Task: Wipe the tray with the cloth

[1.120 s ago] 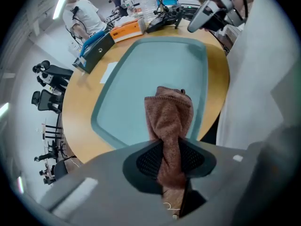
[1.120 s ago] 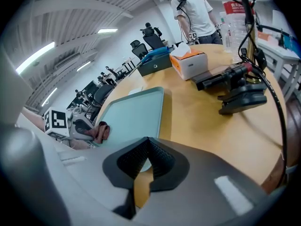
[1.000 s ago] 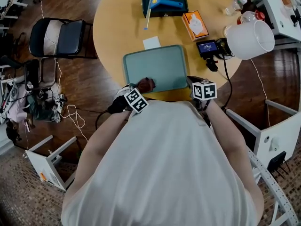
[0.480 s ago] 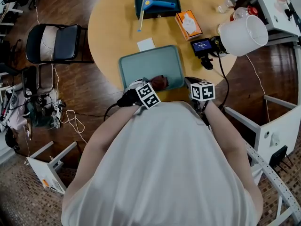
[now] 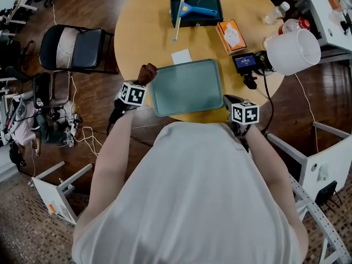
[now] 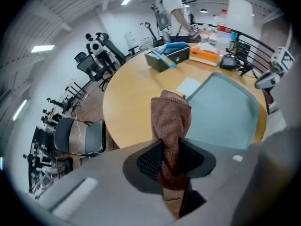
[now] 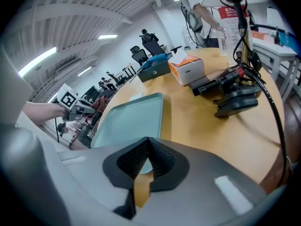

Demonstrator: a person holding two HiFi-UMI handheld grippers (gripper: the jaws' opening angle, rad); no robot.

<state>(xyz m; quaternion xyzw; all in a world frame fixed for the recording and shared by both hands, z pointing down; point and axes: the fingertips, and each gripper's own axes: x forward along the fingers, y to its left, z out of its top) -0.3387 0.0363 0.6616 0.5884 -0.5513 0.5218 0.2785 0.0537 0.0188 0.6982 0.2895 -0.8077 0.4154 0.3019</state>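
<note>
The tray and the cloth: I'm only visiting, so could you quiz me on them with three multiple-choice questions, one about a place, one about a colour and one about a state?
1. Where is the cloth?
A. In the middle of the tray
B. Inside the dark box
C. By the tray's far left corner

2. What colour is the tray?
A. Pale teal
B. Orange
C. White

3. How do the left gripper's jaws stand?
A. Wide apart and empty
B. Closed on the cloth
C. Closed on a bottle

Answers:
1 C: the head view shows the cloth at that corner of the tray.
2 A: its bare surface is pale teal in every view.
3 B: in the left gripper view, the left gripper pinches the brown cloth between its pads.
</note>
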